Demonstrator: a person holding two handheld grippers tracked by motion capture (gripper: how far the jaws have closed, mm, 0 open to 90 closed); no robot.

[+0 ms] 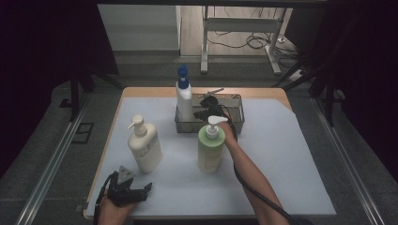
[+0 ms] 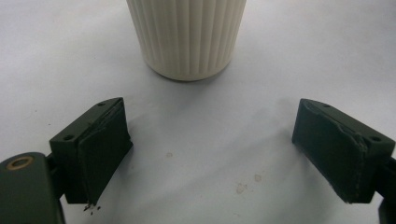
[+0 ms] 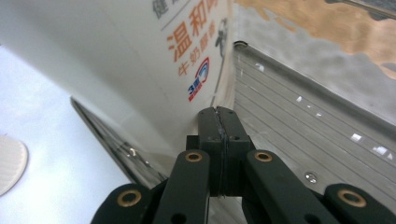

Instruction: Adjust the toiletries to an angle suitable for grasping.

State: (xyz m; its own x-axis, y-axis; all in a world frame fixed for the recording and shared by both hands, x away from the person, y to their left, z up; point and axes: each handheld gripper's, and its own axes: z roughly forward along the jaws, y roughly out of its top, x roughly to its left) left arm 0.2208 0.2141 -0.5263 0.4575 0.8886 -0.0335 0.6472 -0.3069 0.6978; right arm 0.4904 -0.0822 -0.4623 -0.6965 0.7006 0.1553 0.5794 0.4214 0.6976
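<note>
A white bottle with a blue cap (image 1: 184, 96) stands upright in the left end of a metal basket (image 1: 237, 117) at the back of the table. My right gripper (image 1: 201, 111) reaches into the basket just right of that bottle. In the right gripper view its jaws are shut (image 3: 219, 119), pad on pad with nothing between them, close beside the bottle's printed label (image 3: 140, 60) and above the basket's floor (image 3: 303, 121). My left gripper (image 1: 135, 188) rests near the front left edge, open (image 2: 210, 140), with the ribbed base of a cream pump bottle (image 2: 187, 37) a short way ahead.
The cream pump bottle (image 1: 144, 147) stands at the left and a green pump bottle (image 1: 211, 147) in the middle, just in front of the basket and next to my right forearm. A white mat (image 1: 281, 154) covers the table. Table legs and cables lie beyond the far edge.
</note>
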